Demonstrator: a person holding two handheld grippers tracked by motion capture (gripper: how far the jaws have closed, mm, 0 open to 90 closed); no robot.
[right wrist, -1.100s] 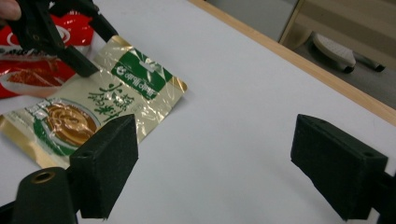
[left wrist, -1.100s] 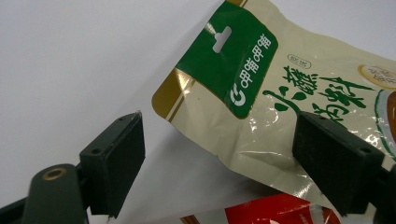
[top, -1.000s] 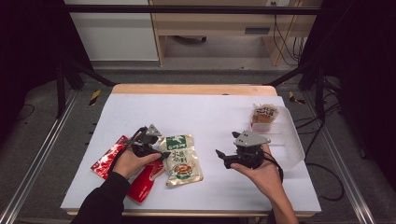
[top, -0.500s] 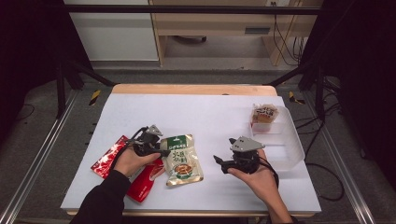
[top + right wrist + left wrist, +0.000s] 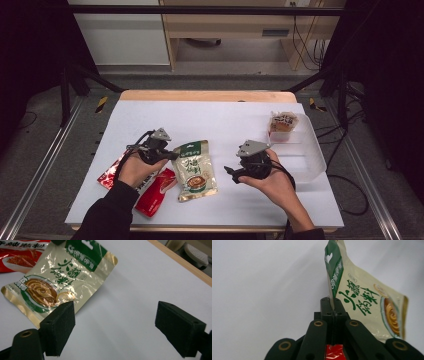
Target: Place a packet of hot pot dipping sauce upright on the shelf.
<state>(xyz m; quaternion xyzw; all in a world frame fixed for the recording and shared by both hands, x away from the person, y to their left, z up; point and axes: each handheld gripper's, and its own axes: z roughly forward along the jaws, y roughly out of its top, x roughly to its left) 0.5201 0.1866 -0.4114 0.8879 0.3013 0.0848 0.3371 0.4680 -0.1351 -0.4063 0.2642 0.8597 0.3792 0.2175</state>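
Note:
A cream and green snack pouch (image 5: 195, 170) lies near the table's front, its green top edge lifted. My left gripper (image 5: 172, 156) has just been closing, and its jaws are shut on that top edge. In the left gripper view the pouch (image 5: 362, 302) stands up from my closed left gripper (image 5: 333, 306). My right gripper (image 5: 231, 172) is held to the right of the pouch, open and holding nothing. In the right gripper view the pouch (image 5: 62, 280) lies beyond my right gripper (image 5: 120, 322), whose pads (image 5: 60, 327) stand wide apart over bare table.
Two red packets (image 5: 157, 192) (image 5: 107, 175) lie under and beside the left hand. A clear plastic tub (image 5: 305, 155) stands at the right edge with a small snack pack (image 5: 282, 122) at its far end. The table's wooden rim (image 5: 180, 262) runs behind.
The left gripper's jaws have closed on the pouch's green top edge and raised it slightly. The right hand has hardly moved.

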